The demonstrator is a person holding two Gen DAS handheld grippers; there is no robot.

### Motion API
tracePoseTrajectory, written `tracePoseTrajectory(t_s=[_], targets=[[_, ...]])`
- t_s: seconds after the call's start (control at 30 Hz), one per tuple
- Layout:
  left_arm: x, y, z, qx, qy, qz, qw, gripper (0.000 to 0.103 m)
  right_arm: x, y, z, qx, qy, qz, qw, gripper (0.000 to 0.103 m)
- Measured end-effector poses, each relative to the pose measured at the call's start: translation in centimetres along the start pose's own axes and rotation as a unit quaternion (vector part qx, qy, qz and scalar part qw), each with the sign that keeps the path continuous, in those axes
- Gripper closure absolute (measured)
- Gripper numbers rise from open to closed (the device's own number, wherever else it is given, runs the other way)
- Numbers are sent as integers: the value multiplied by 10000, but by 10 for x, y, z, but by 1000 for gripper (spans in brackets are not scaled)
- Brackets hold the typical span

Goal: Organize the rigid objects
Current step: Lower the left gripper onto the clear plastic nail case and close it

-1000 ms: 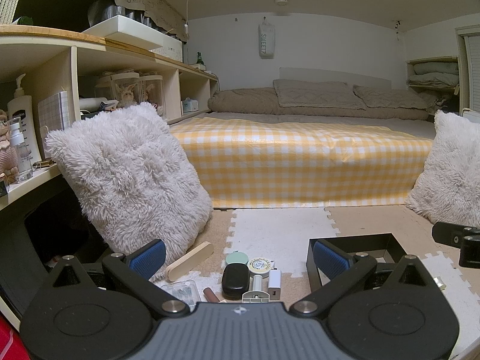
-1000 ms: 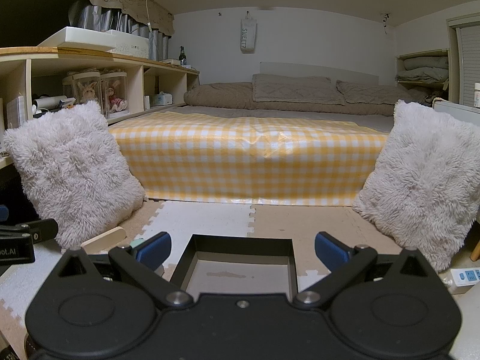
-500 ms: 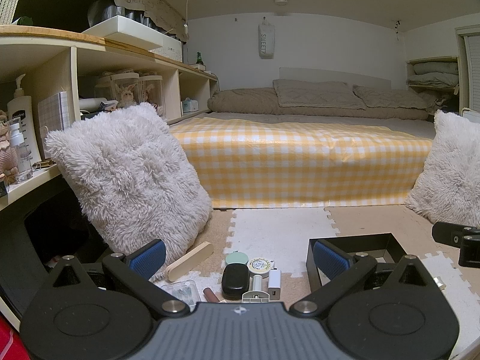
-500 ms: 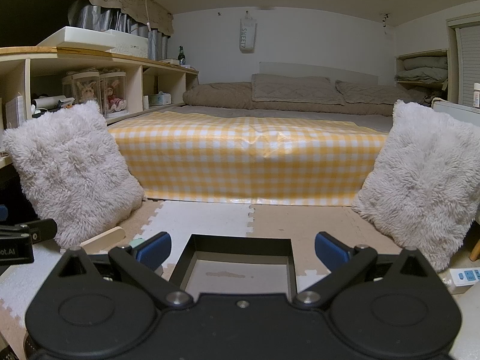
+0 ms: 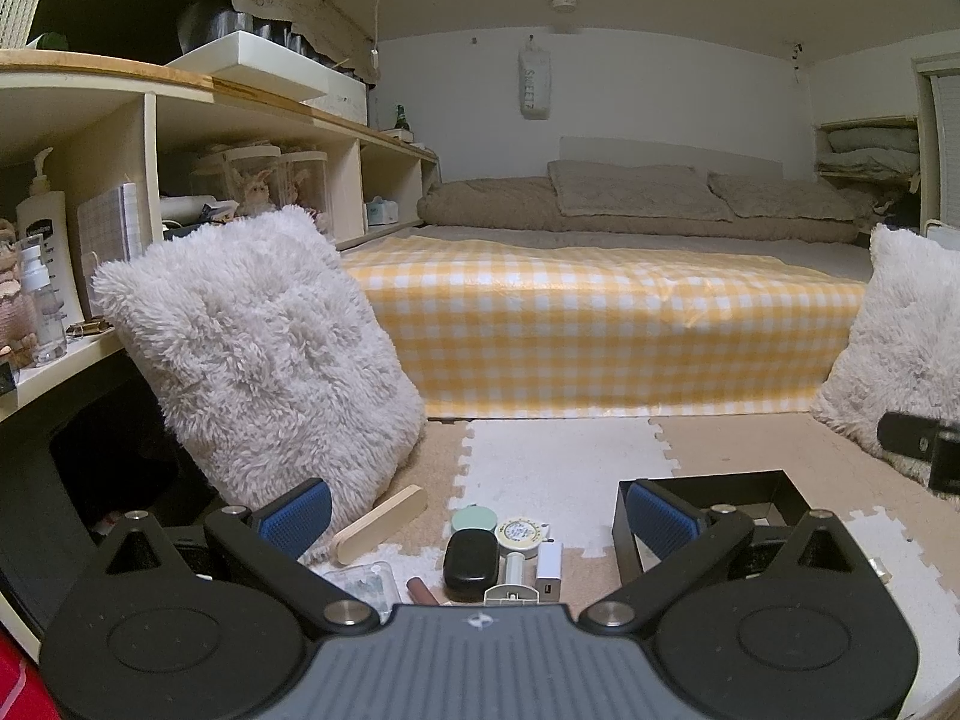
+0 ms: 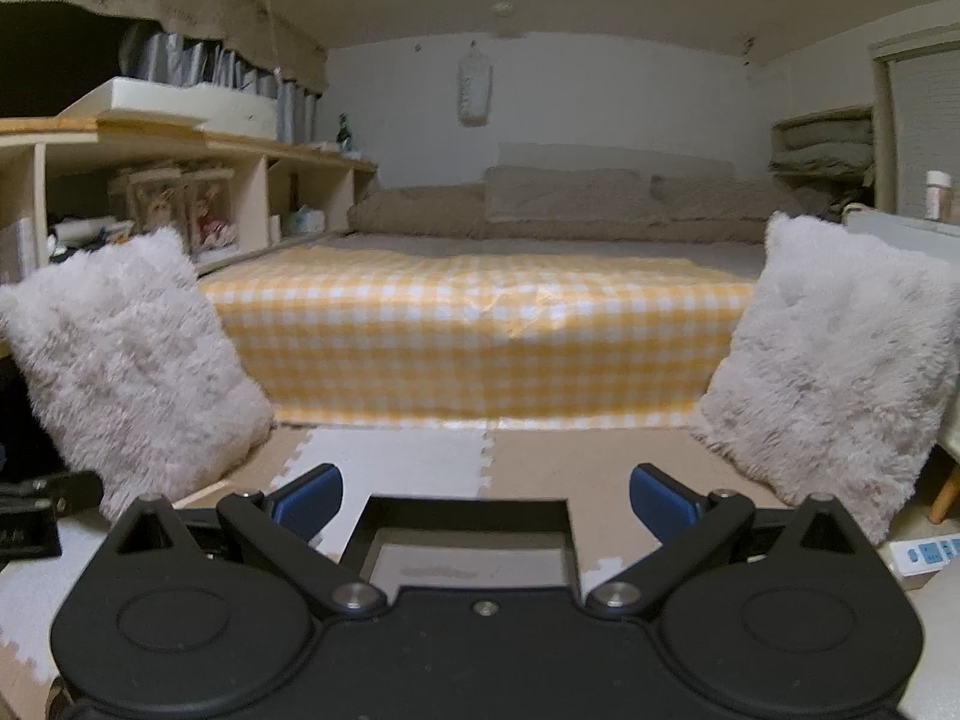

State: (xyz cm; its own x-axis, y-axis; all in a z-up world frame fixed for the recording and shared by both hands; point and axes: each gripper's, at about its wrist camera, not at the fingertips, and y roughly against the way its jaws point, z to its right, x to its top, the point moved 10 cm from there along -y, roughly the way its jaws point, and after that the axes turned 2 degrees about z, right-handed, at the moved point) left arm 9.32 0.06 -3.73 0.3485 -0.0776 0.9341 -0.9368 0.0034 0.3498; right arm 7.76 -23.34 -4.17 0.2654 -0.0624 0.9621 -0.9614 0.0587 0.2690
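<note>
Small rigid objects lie on the foam floor mat in the left wrist view: a black oval case [image 5: 471, 559], a mint round tin [image 5: 474, 519], a round labelled tin [image 5: 523, 533], a white charger [image 5: 549, 568], a wooden block [image 5: 379, 524] and a clear plastic box [image 5: 366, 582]. A black open tray [image 5: 708, 495] sits to their right and also shows in the right wrist view [image 6: 468, 540]. My left gripper [image 5: 479, 515] is open and empty above the objects. My right gripper [image 6: 485, 498] is open and empty above the tray.
Fluffy white cushions stand left [image 5: 258, 348] and right [image 6: 834, 372] of the mat. A bed with a yellow checked cover [image 5: 600, 324] fills the back. Wooden shelves [image 5: 120, 138] with bottles line the left wall. A power strip [image 6: 921, 555] lies at the right.
The right wrist view has shifted and blurred slightly, with the tray lower in the frame. The left gripper has not moved.
</note>
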Motion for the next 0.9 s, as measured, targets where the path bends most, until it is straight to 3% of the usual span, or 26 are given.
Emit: tracePoseTrajectory(t_s=[0.27, 0.47, 0.7, 0.83, 0.9], targets=[[9, -7, -1, 25, 38, 32, 10000, 0, 12, -20, 12, 258, -64, -72, 9996, 0], [20, -22, -4, 155, -71, 24, 9999, 0, 21, -51, 34, -26, -19, -180, 9998, 0], [20, -53, -12, 73, -145, -183, 9997, 0, 8, -99, 66, -51, -189, -815, 9965, 0], [20, -76, -19, -286, 58, -384, 9988, 0, -12, -124, 77, -60, -257, -1258, 9917, 0], [20, -89, -26, -196, 38, -490, 9986, 0, -25, -135, 80, -7, -279, -1545, 9876, 2]])
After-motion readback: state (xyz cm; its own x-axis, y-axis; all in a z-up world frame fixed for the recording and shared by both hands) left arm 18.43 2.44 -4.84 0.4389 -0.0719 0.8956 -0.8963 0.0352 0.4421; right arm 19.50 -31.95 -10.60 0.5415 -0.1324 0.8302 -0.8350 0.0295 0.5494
